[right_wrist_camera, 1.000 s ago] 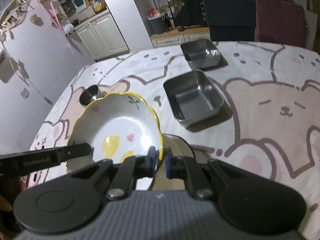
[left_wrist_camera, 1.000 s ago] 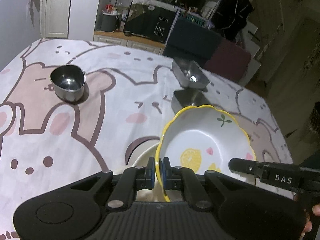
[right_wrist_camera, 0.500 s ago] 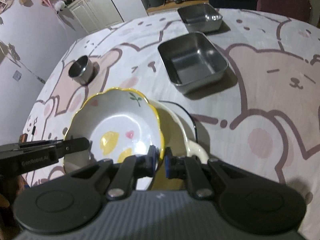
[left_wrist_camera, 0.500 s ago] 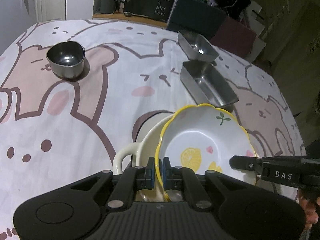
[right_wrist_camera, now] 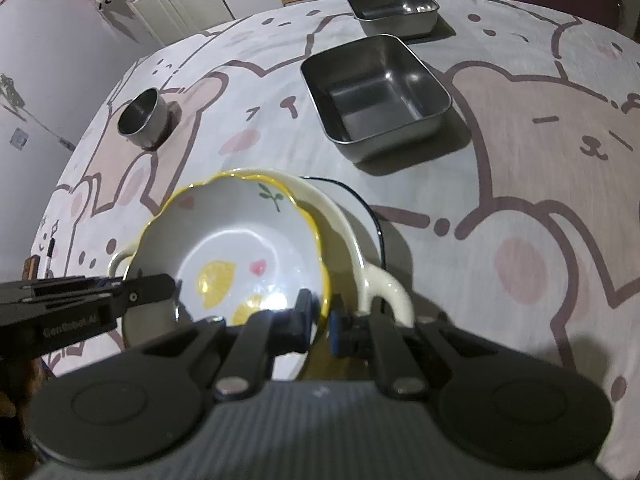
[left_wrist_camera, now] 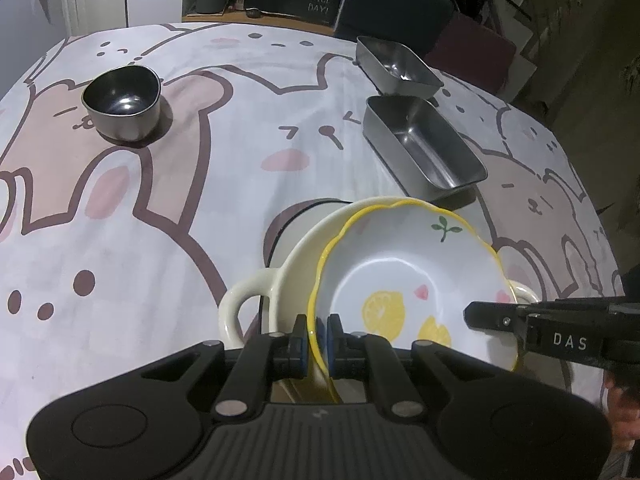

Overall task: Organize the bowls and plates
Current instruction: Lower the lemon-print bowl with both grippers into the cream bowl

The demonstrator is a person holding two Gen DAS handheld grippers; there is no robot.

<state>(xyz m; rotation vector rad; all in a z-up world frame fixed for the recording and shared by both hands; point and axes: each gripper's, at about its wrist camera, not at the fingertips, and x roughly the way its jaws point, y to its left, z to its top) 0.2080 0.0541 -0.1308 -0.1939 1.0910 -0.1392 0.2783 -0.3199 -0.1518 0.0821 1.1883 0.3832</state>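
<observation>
A white lemon-print bowl with a yellow scalloped rim (left_wrist_camera: 408, 280) (right_wrist_camera: 240, 248) sits low inside a cream two-handled dish (left_wrist_camera: 256, 292) (right_wrist_camera: 360, 256), which rests on a white plate with a dark rim (right_wrist_camera: 368, 208). My left gripper (left_wrist_camera: 316, 344) is shut on the bowl's left rim. My right gripper (right_wrist_camera: 320, 320) straddles the bowl's right rim, its jaws slightly parted with a small gap at the rim.
A round steel bowl (left_wrist_camera: 122, 102) (right_wrist_camera: 142, 118) stands at the far left. Two rectangular steel trays (left_wrist_camera: 424, 148) (left_wrist_camera: 396, 66) (right_wrist_camera: 376, 92) (right_wrist_camera: 392, 6) lie at the far right. The table has a bear-print cloth (left_wrist_camera: 160, 240). Chairs stand beyond the far edge.
Both grippers have lowered the lemon bowl into the cream dish. The right gripper's jaws have parted a little at the rim.
</observation>
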